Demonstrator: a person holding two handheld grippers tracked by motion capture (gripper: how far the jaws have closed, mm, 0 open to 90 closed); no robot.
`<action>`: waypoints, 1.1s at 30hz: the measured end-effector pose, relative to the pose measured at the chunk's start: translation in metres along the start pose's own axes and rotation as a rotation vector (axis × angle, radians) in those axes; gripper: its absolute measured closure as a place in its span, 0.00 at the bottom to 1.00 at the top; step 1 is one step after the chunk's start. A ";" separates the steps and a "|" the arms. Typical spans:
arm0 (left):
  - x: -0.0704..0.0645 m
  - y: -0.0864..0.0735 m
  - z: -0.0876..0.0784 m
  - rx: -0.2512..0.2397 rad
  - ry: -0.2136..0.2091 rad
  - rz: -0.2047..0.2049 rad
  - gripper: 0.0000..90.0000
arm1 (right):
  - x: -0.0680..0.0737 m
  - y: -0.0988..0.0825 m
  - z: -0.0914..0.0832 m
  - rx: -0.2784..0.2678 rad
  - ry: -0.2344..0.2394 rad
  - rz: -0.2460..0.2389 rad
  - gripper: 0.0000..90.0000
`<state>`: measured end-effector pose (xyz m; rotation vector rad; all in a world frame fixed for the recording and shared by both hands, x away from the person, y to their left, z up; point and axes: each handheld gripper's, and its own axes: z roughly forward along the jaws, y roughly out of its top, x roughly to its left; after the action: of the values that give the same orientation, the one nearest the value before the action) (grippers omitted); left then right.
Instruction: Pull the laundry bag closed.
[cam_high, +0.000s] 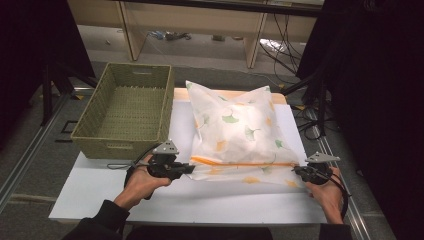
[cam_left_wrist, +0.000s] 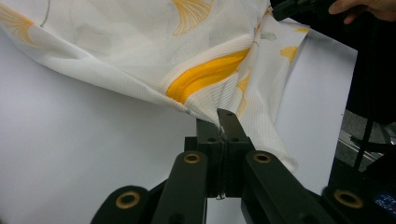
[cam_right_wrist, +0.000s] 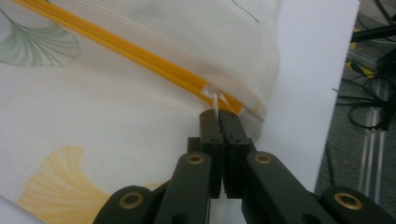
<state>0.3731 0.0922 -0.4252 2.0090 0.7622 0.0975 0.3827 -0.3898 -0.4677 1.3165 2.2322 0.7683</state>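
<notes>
zipper pull (cam_right_wrist: 214, 100) is pinched by the right hand-held gripper (cam_right_wrist: 218, 116); pillowcase (cam_high: 235, 135), on the desk (cam_high: 100, 192), is gripped at its corner by the left hand-held gripper (cam_left_wrist: 223, 122). fabric is best kept taut while the zipper is drawn.

Pillow (cam_high: 235, 132) lies on the table (cam_high: 100, 190), basket (cam_high: 127, 107) just left of it. Left gripper (cam_high: 191, 168) at the pillow's near left corner, right gripper (cam_high: 295, 170) at its near right corner.

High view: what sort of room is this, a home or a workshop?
Probably a lab or test room, not a home: loose cables trail over the bare floor, black stands flank the white table, and plain wooden shelving lines the back.
</notes>
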 end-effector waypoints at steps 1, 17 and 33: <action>0.000 0.000 0.000 -0.001 0.000 -0.006 0.98 | -0.002 -0.001 -0.001 0.001 0.005 -0.010 1.00; 0.001 -0.003 0.002 0.016 0.003 -0.028 0.98 | -0.008 -0.006 -0.003 -0.015 -0.008 0.024 1.00; 0.000 -0.009 0.001 0.017 0.030 -0.030 0.57 | 0.012 0.017 -0.004 -0.265 0.007 -0.059 0.57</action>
<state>0.3694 0.0951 -0.4332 2.0151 0.8147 0.1039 0.3858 -0.3738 -0.4544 1.1177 2.0788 1.0080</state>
